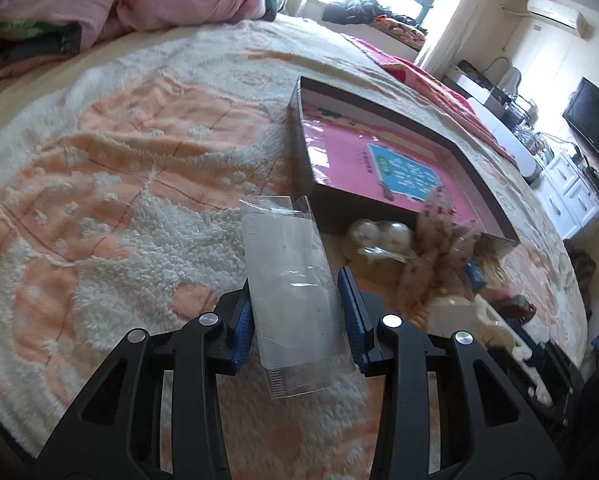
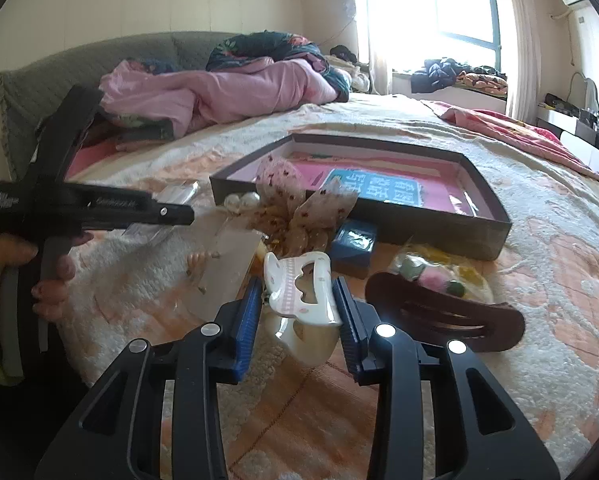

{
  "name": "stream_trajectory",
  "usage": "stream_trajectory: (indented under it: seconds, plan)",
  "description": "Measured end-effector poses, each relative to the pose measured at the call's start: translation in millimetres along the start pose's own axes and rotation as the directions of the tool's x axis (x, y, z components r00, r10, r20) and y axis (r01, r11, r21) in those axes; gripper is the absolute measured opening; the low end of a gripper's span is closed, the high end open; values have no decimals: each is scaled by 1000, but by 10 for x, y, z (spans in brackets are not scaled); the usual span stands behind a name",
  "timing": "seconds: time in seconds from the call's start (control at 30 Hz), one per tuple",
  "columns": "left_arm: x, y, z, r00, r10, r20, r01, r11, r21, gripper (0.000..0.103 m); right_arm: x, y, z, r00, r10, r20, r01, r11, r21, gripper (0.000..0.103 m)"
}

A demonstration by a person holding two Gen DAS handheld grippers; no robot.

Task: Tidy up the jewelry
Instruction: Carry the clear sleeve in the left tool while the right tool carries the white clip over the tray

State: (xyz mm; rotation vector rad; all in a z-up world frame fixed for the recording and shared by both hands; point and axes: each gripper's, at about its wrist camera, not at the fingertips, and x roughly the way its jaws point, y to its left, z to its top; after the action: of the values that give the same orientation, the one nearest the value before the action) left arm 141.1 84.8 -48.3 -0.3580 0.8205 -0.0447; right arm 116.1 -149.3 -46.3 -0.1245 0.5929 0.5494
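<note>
On the bed, left gripper (image 1: 297, 304) fingers clamp a clear packet (image 1: 291, 296); right gripper (image 2: 297, 312) fingers clamp a white hair claw (image 2: 299, 290). Shallow box (image 2: 495, 236) at 12 o'clock looks bare; brown clip (image 2: 447, 312) at 3 o'clock, bow (image 2: 291, 200) & other bits unsorted. Barely started, I'd say.

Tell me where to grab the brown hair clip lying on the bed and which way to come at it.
Grip the brown hair clip across its narrow width near the middle, coming down from above. It lies flat on the blanket as a long, thin curved bar, so its ends offer little hold. The right gripper already has the white claw clip between its jaws and would likely have to set it down first.
</note>
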Motion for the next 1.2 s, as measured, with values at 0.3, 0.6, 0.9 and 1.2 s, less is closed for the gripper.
stream_trajectory:
  seconds: [0.3, 0.6, 0.9, 1.2]
  plan:
    - [-307, -413, -25, 997, -32, 65, 23, 992, 121, 30, -232, -118, 55, 999, -5, 52, 2, 999, 50, 35]
    - [-243, -798, 42, 995, -68, 79, 52, 980, 192, 30, -401, -347, 157, 992, -74, 98, 65, 993, 97, 35]
    - [-99, -974, 199, 994, -77, 80, 58, 974, 217, 30, -370, -595, 384, 983, -126, 133, 111, 987, 113, 35]
    - [98, -1070, 460, 994, -74, 77, 55, 972, 227, 30, -208, -826, 625, 972, -175, 156, 161, 982, 99, 35]
